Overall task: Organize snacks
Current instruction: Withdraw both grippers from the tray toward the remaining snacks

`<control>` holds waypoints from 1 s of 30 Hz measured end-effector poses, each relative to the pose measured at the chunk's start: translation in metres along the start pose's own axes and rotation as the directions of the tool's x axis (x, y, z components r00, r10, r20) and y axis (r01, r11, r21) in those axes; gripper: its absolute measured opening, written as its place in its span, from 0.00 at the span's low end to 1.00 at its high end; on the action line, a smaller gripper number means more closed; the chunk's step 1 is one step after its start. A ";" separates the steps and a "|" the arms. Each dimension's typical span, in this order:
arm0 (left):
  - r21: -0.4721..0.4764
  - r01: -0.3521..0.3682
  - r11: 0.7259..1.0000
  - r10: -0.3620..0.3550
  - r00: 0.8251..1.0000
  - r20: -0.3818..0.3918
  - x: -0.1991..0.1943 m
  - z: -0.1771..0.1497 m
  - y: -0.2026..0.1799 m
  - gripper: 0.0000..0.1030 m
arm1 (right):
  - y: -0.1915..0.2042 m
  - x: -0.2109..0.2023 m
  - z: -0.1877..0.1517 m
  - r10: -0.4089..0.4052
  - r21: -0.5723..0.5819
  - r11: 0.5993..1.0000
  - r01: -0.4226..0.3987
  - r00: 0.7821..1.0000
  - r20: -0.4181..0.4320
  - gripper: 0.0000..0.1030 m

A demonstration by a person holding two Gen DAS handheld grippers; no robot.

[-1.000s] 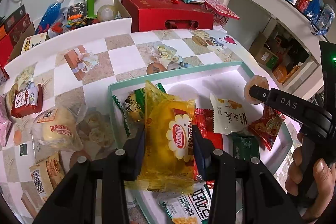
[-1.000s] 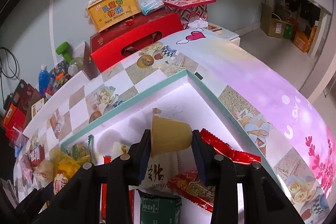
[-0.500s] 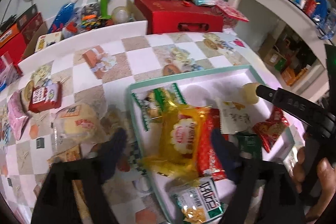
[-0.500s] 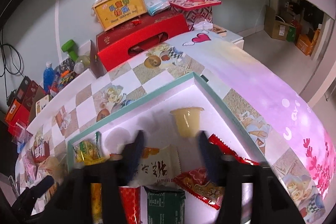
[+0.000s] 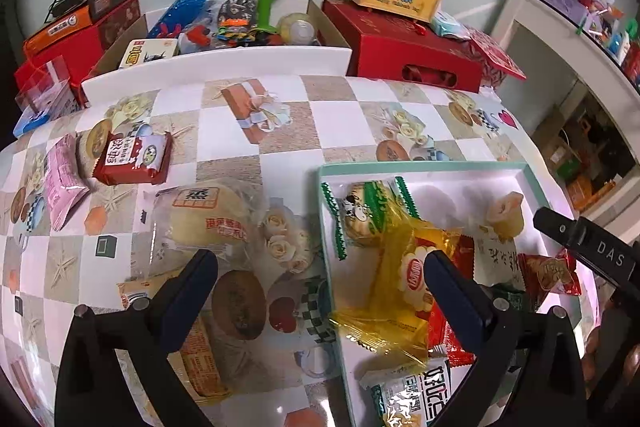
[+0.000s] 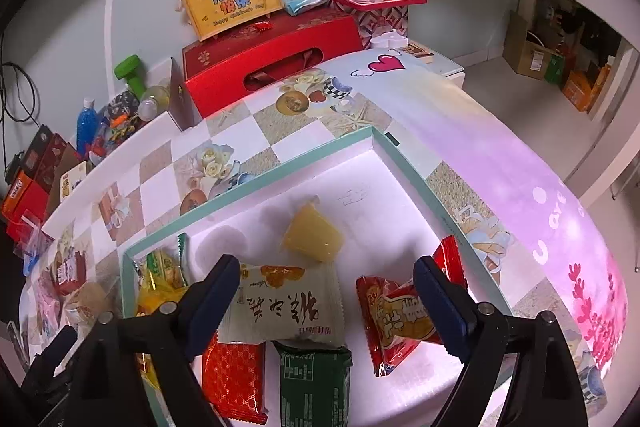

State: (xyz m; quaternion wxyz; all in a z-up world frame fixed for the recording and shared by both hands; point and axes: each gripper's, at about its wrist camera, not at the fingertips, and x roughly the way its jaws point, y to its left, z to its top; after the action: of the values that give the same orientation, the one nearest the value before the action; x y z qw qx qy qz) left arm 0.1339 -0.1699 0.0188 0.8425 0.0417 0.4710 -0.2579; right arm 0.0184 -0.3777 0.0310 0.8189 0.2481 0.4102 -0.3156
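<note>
Lying in the white tray (image 6: 404,163) with teal rim: yellow jelly cup (image 6: 313,235), yellow packet (image 5: 404,287), assorted snacks. Left gripper (image 5: 320,277) and right gripper (image 6: 326,285) both spread wide, holding nothing. Checkered tablecloth (image 5: 280,131) bears loose bun packet (image 5: 208,217) at left; red gift box (image 5: 404,53) at far edge.

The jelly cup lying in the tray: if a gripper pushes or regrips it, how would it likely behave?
The jelly cup lies on its side, so its tapered round wall would probably let it roll in a curve. It looks small and glossy, likely light and somewhat slippery between flat fingers. The tray wall behind should stop it.
</note>
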 end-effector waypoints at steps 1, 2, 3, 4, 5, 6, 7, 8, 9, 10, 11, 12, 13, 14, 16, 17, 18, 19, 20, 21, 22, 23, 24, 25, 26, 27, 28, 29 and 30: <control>-0.001 -0.004 1.000 0.004 1.000 0.000 0.000 0.000 0.001 0.99 | 0.000 0.001 0.000 -0.003 0.005 1.000 0.003 1.000 -0.004 0.88; -0.002 -0.010 1.000 0.010 1.000 -0.001 0.000 0.000 0.002 0.99 | -0.001 0.001 0.000 -0.004 0.008 1.000 0.004 1.000 -0.006 0.88; -0.003 -0.016 1.000 0.016 1.000 -0.002 0.001 0.000 0.003 0.99 | -0.001 0.002 0.000 -0.004 0.011 1.000 0.004 1.000 -0.009 0.88; -0.006 -0.020 1.000 0.020 1.000 -0.003 0.001 0.000 0.004 0.99 | -0.001 0.003 0.000 -0.002 0.013 1.000 0.002 1.000 -0.014 0.88; -0.010 -0.023 1.000 0.022 1.000 -0.004 0.002 0.000 0.006 0.99 | 0.000 0.004 0.000 -0.002 0.012 1.000 0.003 1.000 -0.017 0.88; -0.013 -0.022 1.000 0.022 1.000 -0.005 0.002 0.000 0.007 0.99 | 0.000 0.005 0.000 -0.005 0.012 1.000 0.005 1.000 -0.022 0.89; -0.016 -0.023 1.000 0.023 1.000 -0.006 0.002 0.000 0.007 0.99 | 0.001 0.005 -0.001 -0.010 0.010 1.000 0.010 1.000 -0.022 0.92; -0.018 -0.024 1.000 0.023 1.000 -0.007 0.003 0.000 0.008 1.00 | 0.001 0.005 -0.001 -0.016 0.008 1.000 0.016 1.000 -0.023 1.00; -0.021 -0.025 0.999 0.025 1.000 -0.007 0.003 0.000 0.010 0.99 | 0.002 0.005 -0.001 -0.020 0.008 1.000 0.020 1.000 -0.019 1.00; -0.023 -0.027 0.999 0.027 1.000 -0.007 0.003 0.000 0.010 1.00 | 0.002 0.004 -0.001 -0.020 0.009 1.000 0.020 1.000 -0.015 1.00; -0.027 -0.030 0.999 0.029 1.000 -0.008 0.003 0.000 0.011 0.99 | 0.002 0.004 -0.001 -0.020 0.012 1.000 0.020 1.000 -0.016 1.00; -0.028 -0.030 0.999 0.030 1.000 -0.007 0.002 0.000 0.012 1.00 | 0.001 0.005 -0.001 -0.018 0.016 1.000 0.018 1.000 -0.017 1.00; -0.030 -0.029 0.999 0.028 1.000 -0.006 0.001 0.000 0.012 0.99 | 0.001 0.005 -0.001 -0.015 0.019 1.000 0.016 1.000 -0.019 1.00; -0.032 -0.028 0.999 0.027 1.000 -0.005 0.001 0.000 0.013 0.99 | 0.001 0.005 -0.001 -0.015 0.019 1.000 0.015 1.000 -0.021 1.00; -0.032 -0.028 0.999 0.028 1.000 -0.001 -0.001 0.000 0.014 1.00 | 0.003 0.005 -0.001 -0.022 0.013 1.000 0.023 1.000 -0.019 1.00; -0.031 -0.029 0.999 0.029 1.000 0.000 -0.001 0.000 0.014 1.00 | 0.004 0.005 -0.001 -0.025 0.009 1.000 0.026 1.000 -0.018 1.00; -0.031 -0.030 0.999 0.030 1.000 0.001 -0.002 0.000 0.015 1.00 | 0.005 0.005 -0.001 -0.027 0.004 1.000 0.027 1.000 -0.015 1.00; -0.031 -0.030 0.999 0.030 1.000 0.002 -0.002 0.000 0.015 1.00 | 0.006 0.004 -0.001 -0.026 -0.001 1.000 0.026 1.000 -0.012 1.00; -0.033 -0.030 0.999 0.030 1.000 0.003 -0.002 0.000 0.016 1.00 | 0.007 0.003 -0.001 -0.024 -0.004 1.000 0.024 1.000 -0.010 1.00; -0.039 -0.027 0.999 0.028 1.000 0.003 -0.003 0.001 0.017 1.00 | 0.008 0.002 -0.001 -0.021 -0.005 1.000 0.021 1.000 -0.008 1.00; -0.047 -0.022 0.999 0.022 1.000 0.005 -0.004 0.001 0.018 1.00 | 0.009 0.001 -0.001 -0.019 -0.007 1.000 0.019 1.000 -0.006 1.00; -0.059 -0.013 0.998 0.013 1.000 0.009 -0.005 0.002 0.021 1.00 | 0.010 -0.001 0.000 -0.016 -0.008 1.000 0.016 1.000 -0.002 1.00; -0.066 -0.006 0.998 0.006 1.000 0.012 -0.007 0.002 0.022 1.00 | 0.011 -0.002 0.000 -0.013 -0.010 1.000 0.013 1.000 0.001 1.00; -0.076 0.003 0.997 -0.001 1.000 0.018 -0.009 0.004 0.025 1.00 | 0.012 -0.003 0.000 -0.012 -0.013 1.000 0.012 1.000 0.005 1.00; -0.085 0.005 0.996 -0.003 1.000 0.025 -0.012 0.005 0.027 1.00 | 0.013 -0.004 0.000 -0.009 -0.016 1.000 0.010 1.000 0.009 1.00; -0.094 0.004 0.996 -0.001 0.999 0.036 -0.015 0.006 0.030 1.00 | 0.015 -0.005 0.000 -0.010 -0.022 1.000 0.010 1.000 0.015 1.00; -0.102 0.002 0.995 0.003 0.999 0.050 -0.020 0.008 0.034 1.00 | 0.017 -0.007 0.000 -0.012 -0.028 1.000 0.013 1.000 0.020 1.00; -0.109 -0.001 0.994 0.008 0.998 0.061 -0.023 0.009 0.038 1.00 | 0.019 -0.008 0.001 -0.014 -0.033 0.999 0.015 1.000 0.025 1.00; -0.121 -0.006 0.993 0.015 0.997 0.073 -0.028 0.011 0.043 1.00 | 0.021 -0.010 0.001 -0.011 -0.038 0.999 0.013 1.000 0.029 1.00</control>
State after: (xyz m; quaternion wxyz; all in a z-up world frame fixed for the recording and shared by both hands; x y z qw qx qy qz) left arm 0.1511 -0.1251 0.0404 0.8618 -0.0162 0.4540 -0.2259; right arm 0.0292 -0.3608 0.0428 0.8274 0.2254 0.4057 -0.3162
